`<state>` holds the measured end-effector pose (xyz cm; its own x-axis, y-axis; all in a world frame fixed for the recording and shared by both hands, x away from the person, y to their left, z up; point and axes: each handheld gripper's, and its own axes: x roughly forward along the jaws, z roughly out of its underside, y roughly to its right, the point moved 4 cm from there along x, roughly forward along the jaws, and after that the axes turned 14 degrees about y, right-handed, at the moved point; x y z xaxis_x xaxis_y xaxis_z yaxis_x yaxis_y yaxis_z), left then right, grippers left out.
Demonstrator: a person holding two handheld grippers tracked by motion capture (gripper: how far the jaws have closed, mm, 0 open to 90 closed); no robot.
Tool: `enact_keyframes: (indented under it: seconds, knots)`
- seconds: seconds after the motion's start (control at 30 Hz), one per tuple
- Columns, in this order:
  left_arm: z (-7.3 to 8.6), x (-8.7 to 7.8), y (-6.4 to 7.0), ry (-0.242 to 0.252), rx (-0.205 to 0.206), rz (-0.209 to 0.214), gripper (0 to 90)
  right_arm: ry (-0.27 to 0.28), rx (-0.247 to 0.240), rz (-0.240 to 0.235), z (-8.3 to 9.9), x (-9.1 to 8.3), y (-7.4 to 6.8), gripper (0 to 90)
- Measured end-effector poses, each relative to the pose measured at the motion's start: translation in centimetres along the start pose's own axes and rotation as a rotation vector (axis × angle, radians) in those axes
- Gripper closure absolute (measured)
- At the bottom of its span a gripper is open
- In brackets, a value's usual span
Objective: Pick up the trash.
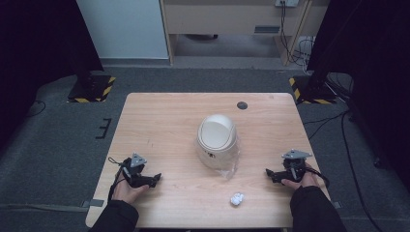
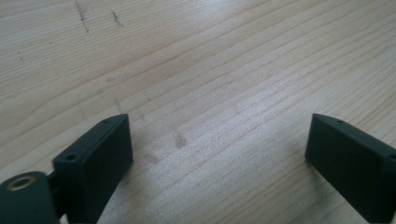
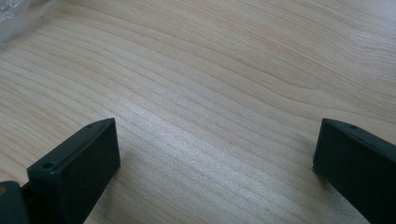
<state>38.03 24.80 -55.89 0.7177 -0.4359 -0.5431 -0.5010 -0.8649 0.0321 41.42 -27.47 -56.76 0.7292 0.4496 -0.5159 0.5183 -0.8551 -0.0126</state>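
Observation:
A small cream bin with a domed swing lid (image 1: pixel 216 139) stands at the middle of the wooden table (image 1: pixel 159 121), with a clear plastic liner (image 1: pixel 231 166) spilling out at its lower right. A crumpled white paper ball (image 1: pixel 236 198) lies near the front edge. My left gripper (image 1: pixel 157 178) rests low at the front left, held by a hand, jaws wide apart over bare wood (image 2: pixel 219 135). My right gripper (image 1: pixel 267 173) rests at the front right, also open with nothing between its jaws (image 3: pixel 217 144). A corner of the clear plastic (image 3: pixel 14 14) shows in the right gripper view.
A dark round spot (image 1: pixel 242 105) marks the table's far side. Grey carpet surrounds the table, with black stand bases striped yellow (image 1: pixel 92 87) at far left and far right (image 1: pixel 309 92), and cables (image 1: pixel 338 125) on the floor at right.

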Motion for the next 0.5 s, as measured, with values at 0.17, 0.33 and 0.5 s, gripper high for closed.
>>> enact_keyframes:
  seconds: [0.17,0.33,0.5]
  knots:
    - [-0.6,-0.4,0.2,0.026,-0.012,0.006,13.5,0.001,0.001,0.0,0.0,0.0,0.0,0.7]
    - [-1.6,-0.9,0.7,0.099,-0.033,0.013,16.0,0.0,-0.002,-0.001,0.0,-0.1,0.0,0.7]
    - [-2.9,-1.5,1.6,0.181,-0.035,0.029,16.6,0.0,-0.001,0.0,0.0,-0.1,0.0,0.7]
